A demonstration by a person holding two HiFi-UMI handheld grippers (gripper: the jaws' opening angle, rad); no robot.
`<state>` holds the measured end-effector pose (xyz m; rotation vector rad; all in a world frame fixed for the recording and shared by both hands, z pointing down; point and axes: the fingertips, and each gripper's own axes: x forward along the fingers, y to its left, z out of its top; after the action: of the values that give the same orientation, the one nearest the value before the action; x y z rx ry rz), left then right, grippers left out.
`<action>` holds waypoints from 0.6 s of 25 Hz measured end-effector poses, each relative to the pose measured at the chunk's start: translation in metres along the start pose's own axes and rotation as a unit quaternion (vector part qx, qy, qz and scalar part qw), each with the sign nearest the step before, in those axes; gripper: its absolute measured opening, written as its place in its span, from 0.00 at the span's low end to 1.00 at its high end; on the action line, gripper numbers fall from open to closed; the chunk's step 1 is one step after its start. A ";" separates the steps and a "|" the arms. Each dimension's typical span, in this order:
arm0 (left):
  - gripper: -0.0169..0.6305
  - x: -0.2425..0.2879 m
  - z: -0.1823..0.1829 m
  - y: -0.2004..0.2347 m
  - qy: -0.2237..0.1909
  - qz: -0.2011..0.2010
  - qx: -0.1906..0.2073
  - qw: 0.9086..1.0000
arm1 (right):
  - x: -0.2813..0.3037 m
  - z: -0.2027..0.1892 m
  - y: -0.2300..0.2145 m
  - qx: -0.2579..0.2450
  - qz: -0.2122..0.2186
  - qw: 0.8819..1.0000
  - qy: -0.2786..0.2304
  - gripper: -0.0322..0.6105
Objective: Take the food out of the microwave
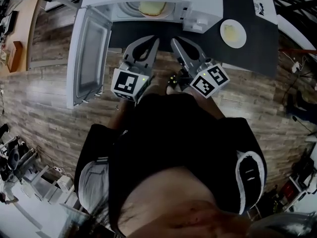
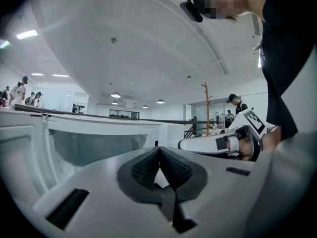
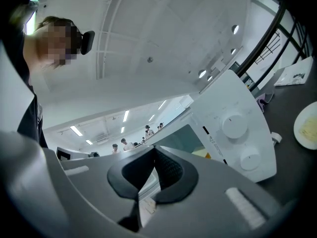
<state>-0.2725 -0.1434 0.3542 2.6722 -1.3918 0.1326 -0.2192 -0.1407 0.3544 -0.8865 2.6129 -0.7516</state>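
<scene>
A white microwave (image 1: 198, 4) stands on the dark counter with its door (image 1: 89, 53) swung wide open to the left. Inside its cavity lies a pale yellow piece of food (image 1: 152, 8) on a plate. Both grippers hover side by side just in front of the opening, short of the cavity. My left gripper (image 1: 153, 42) is shut with nothing in it, its tips (image 2: 159, 150) touching. My right gripper (image 1: 174, 42) is shut and empty too, tips (image 3: 154, 151) together. The microwave's two dials (image 3: 234, 125) show in the right gripper view.
A white plate (image 1: 233, 33) with yellowish food sits on the dark counter (image 1: 257, 48) right of the microwave. The wood-pattern floor lies below. Several people stand far off in the room, behind the microwave.
</scene>
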 end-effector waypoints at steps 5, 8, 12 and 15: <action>0.04 0.011 -0.001 0.005 0.004 -0.013 0.011 1.000 | 0.003 0.002 -0.010 0.014 -0.012 1.000 -0.007 0.05; 0.04 0.019 -0.003 0.008 0.010 -0.034 0.012 0.999 | 0.008 0.003 -0.013 0.016 -0.026 0.999 -0.011 0.05; 0.04 0.031 0.000 0.015 0.015 -0.068 0.013 0.997 | 0.018 0.007 -0.022 0.030 -0.055 0.998 -0.025 0.05; 0.04 0.035 -0.001 0.023 0.021 -0.081 0.015 0.996 | 0.026 0.007 -0.026 0.048 -0.068 0.996 -0.038 0.05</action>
<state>-0.2718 -0.1848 0.3620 2.7747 -1.1642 0.1941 -0.2241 -0.1772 0.3604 -1.0520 2.4487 -0.8526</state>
